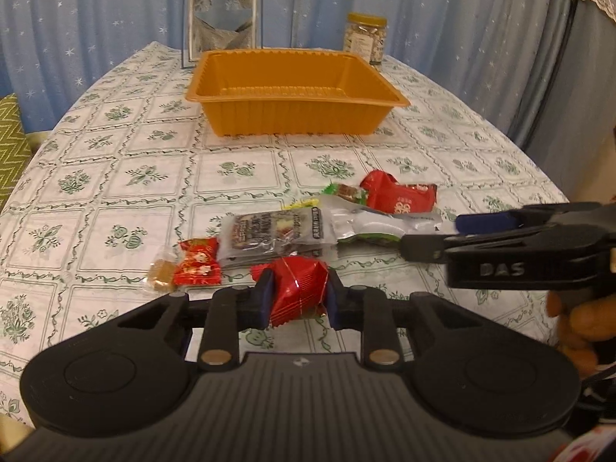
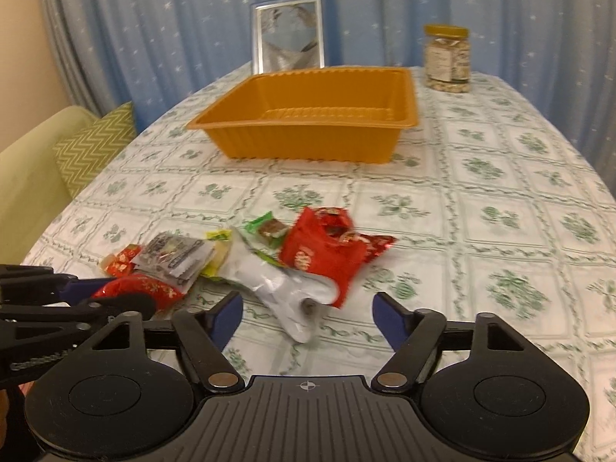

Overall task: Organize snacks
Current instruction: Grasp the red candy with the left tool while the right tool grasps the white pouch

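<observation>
My left gripper [image 1: 297, 295] is shut on a red snack packet [image 1: 298, 288], just above the tablecloth at the near edge of a snack pile. The pile holds a grey packet [image 1: 275, 236], a small red candy [image 1: 198, 263], a white pouch [image 1: 369, 223] and a red bag [image 1: 400, 192]. An empty orange tray [image 1: 294, 92] stands farther back. My right gripper [image 2: 308, 317] is open, its jaws either side of the white pouch [image 2: 285, 292], with the red bag [image 2: 319, 250] behind it. The left gripper shows at the right wrist view's left edge [image 2: 111, 300], holding the red packet [image 2: 138, 287].
A picture frame [image 1: 222, 23] and a lidded jar [image 1: 365, 38] stand behind the tray at the table's far edge. A blue starred curtain hangs behind. A green cushion [image 2: 92, 142] lies on a sofa left of the table.
</observation>
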The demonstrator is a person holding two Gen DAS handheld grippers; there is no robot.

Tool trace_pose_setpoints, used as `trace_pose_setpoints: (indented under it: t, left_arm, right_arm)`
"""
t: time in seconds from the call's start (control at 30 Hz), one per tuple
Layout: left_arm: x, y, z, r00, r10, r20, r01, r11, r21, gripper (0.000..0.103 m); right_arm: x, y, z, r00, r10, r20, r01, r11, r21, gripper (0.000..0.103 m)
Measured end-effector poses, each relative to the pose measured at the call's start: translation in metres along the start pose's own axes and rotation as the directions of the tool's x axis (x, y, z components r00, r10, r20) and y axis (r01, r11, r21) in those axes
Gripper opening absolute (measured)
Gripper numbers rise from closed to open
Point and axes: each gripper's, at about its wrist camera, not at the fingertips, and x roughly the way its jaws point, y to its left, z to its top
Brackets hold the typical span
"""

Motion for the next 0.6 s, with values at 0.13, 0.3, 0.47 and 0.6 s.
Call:
trace_pose_setpoints:
  t: [0.13, 0.3, 0.47, 0.6]
  left_arm:
    - [0.0, 0.004, -0.001, 1.0, 0.004, -0.001, -0.004, 1.0, -0.016, 0.024]
    - [-0.002, 0.004, -0.002, 1.0, 0.009, 0.003, -0.008, 1.0, -0.02, 0.024]
    - [-0.004, 0.005, -0.005, 1.0, 0.007, 0.0, -0.007, 1.0, -0.028, 0.024]
    - [-0.004, 0.009, -0.009, 1.0, 0.007, -0.005, -0.007, 0.999, -0.038, 0.024]
  right_arm:
    - [0.008, 0.0, 0.001, 1.0, 0.011, -0.011, -0.01, 0.999, 0.034, 0.051]
    - [-0.001, 0.004, -0.004, 1.0, -0.009, -0.03, 0.009, 1.0, 0.015, 0.021]
    - [-0.017, 0.016, -0.015, 0.999, -0.004, -0.053, 0.002, 0.999, -0.044, 0.021]
    - [-0.022, 0.024, -0.015, 0.998, -0.057, 0.0, 0.057, 0.987, -0.149, 0.04]
